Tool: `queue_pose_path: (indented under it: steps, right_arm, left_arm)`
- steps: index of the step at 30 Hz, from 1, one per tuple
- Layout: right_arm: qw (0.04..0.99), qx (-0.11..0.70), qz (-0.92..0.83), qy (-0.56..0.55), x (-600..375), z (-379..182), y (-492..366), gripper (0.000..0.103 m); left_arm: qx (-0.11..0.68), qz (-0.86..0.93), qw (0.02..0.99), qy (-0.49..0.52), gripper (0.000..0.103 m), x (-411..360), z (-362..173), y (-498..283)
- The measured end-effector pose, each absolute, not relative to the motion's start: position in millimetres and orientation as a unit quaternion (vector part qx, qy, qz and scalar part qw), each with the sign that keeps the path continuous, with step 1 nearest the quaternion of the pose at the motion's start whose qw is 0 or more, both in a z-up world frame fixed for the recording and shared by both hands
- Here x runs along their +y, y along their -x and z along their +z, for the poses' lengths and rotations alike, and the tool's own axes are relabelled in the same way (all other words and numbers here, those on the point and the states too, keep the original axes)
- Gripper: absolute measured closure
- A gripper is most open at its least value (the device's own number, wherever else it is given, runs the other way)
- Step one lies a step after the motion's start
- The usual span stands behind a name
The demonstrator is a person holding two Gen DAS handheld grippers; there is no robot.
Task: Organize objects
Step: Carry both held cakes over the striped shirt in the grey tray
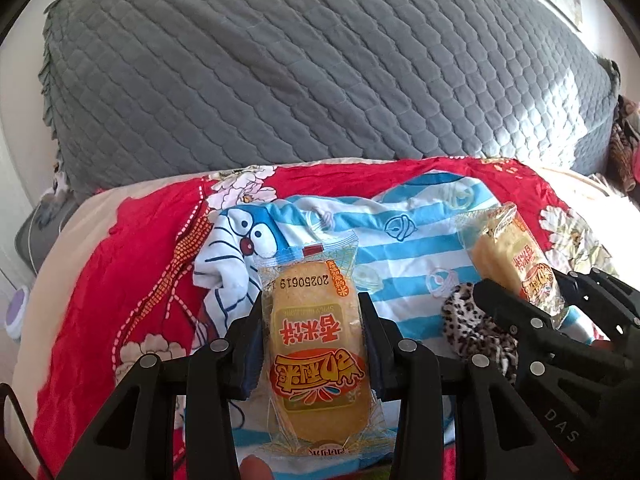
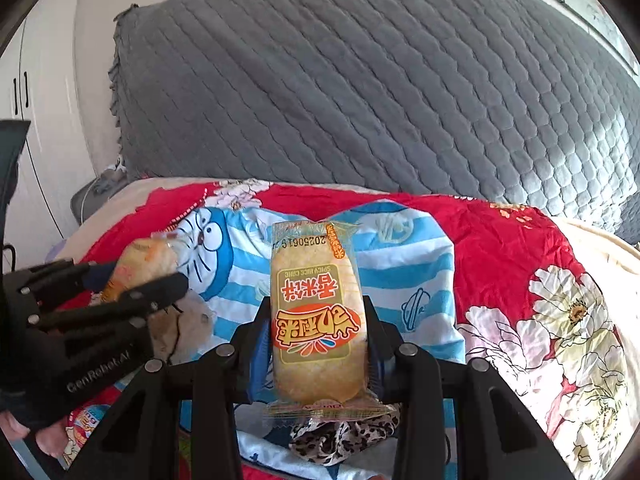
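Observation:
My left gripper [image 1: 312, 312] is shut on a yellow rice-cake snack packet [image 1: 316, 344], held above a blue-and-white striped cartoon cloth [image 1: 400, 256]. My right gripper [image 2: 316, 312] is shut on a second rice-cake packet [image 2: 316, 320] of the same kind. Each gripper shows in the other's view: the right one [image 1: 520, 300] with its packet [image 1: 512, 256] at the right of the left wrist view, the left one [image 2: 132, 284] with its packet [image 2: 144, 260] at the left of the right wrist view. A leopard-print scrunchie [image 1: 476, 324] lies on the cloth; it also shows in the right wrist view [image 2: 344, 436].
The cloth lies on a red floral bedcover [image 1: 120, 280] over a bed. A grey quilted cushion [image 1: 320, 72] stands behind it. White wardrobe doors [image 2: 40, 120] are at the far left.

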State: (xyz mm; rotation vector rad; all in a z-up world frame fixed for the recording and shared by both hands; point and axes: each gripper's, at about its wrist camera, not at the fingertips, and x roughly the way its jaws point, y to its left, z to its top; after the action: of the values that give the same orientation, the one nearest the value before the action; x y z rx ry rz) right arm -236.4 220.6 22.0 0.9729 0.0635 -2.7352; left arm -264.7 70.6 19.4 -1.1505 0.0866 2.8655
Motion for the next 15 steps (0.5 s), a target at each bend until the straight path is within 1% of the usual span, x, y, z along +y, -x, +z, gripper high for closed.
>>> queue_pose_path:
  steps: [3, 8, 12, 15]
  right_arm:
    - [0.119, 0.024, -0.931, -0.345, 217.5, 18.3, 242.5, 0.063]
    - [0.124, 0.028, -0.925, -0.359, 207.4, 15.7, 247.5, 0.063]
    - [0.117, 0.055, -0.921, -0.368, 197.8, 9.1, 252.4, 0.063]
    - [0.111, 0.06, -0.918, -0.376, 196.1, 5.8, 257.0, 0.063]
  left_arm:
    - [0.023, 0.923, 0.028, 0.383, 0.06, 67.8, 14.9, 272.7]
    - [0.035, 0.922, 0.036, 0.384, 0.06, 70.0, 11.6, 284.3]
    - [0.038, 0.92, 0.038, 0.388, 0.06, 68.6, 8.6, 289.0]
    - [0.037, 0.916, 0.035, 0.397, 0.06, 65.8, 1.9, 292.8]
